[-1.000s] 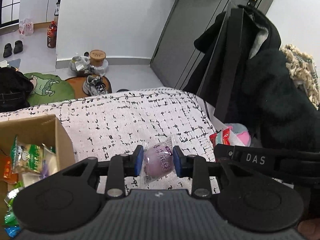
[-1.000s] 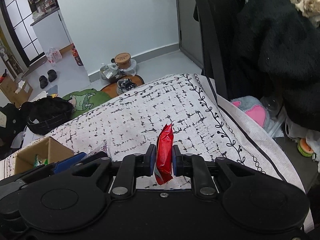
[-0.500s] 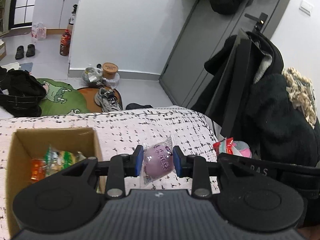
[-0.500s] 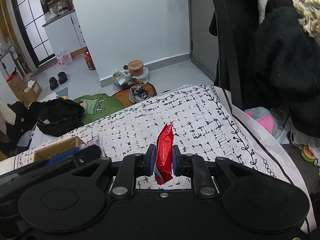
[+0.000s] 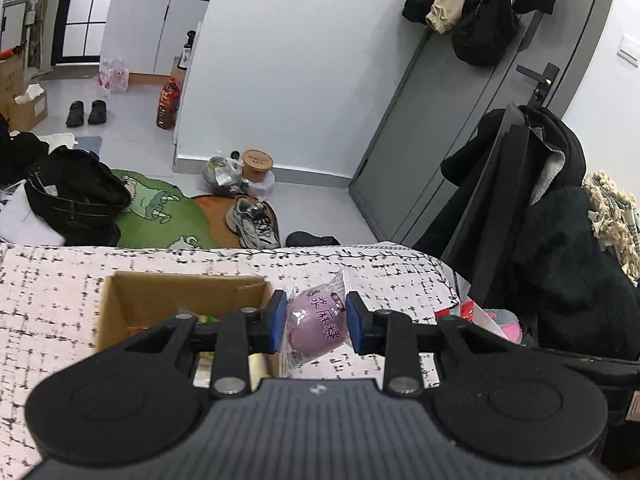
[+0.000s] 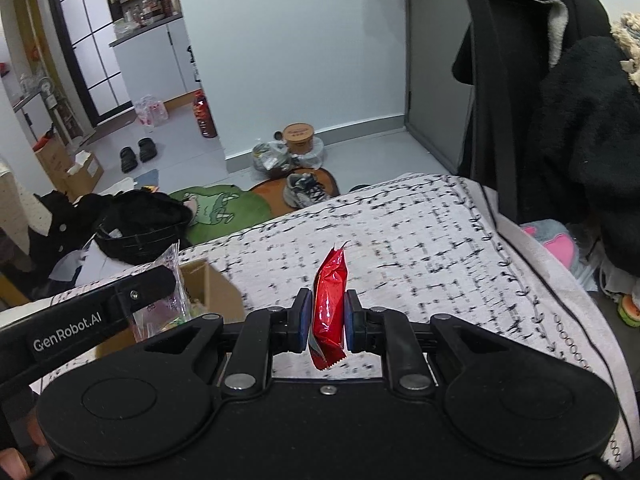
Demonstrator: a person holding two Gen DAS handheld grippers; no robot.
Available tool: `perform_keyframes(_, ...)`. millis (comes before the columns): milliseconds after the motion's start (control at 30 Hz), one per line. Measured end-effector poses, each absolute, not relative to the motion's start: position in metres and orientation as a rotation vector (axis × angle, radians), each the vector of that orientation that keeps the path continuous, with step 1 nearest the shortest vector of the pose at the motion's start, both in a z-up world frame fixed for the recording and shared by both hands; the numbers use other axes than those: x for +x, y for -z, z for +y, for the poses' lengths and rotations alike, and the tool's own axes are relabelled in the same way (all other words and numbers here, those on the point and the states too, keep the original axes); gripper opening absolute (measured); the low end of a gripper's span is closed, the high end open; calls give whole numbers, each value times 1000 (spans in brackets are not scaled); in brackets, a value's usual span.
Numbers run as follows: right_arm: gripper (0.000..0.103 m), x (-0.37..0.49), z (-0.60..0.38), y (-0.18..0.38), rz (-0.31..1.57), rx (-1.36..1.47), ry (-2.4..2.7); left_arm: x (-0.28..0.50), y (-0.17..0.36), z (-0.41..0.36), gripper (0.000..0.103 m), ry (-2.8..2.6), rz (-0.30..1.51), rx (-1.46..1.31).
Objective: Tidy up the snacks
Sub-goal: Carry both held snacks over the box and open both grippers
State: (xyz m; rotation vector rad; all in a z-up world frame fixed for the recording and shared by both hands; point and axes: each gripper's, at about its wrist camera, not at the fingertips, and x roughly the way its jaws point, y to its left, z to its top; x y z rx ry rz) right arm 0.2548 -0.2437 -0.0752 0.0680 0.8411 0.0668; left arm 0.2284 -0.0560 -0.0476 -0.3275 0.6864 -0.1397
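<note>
**Both grippers loaded above the patterned cloth**

At far left, an open cardboard box [image 5: 120, 300] sits on the black-and-white patterned cloth [image 5: 48, 300], snack packets visible inside. Just beside its right wall, the left gripper [image 5: 316, 322] is clamped on a clear-wrapped purple mochi packet [image 5: 316, 326] with purple lettering. Further right, the right gripper [image 6: 327, 322] is pinched on a red foil snack packet [image 6: 329, 312], held upright and edge-on above the cloth.
</note>
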Motion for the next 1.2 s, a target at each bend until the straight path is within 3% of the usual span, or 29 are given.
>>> perform_keyframes(767, 17, 231, -159, 97, 871, 48, -182, 193, 79, 25, 32, 60, 792, -395)
perform_keyframes(1200, 20, 224, -142, 93, 882, 66, -246, 182, 75, 51, 49, -3, 759, -413)
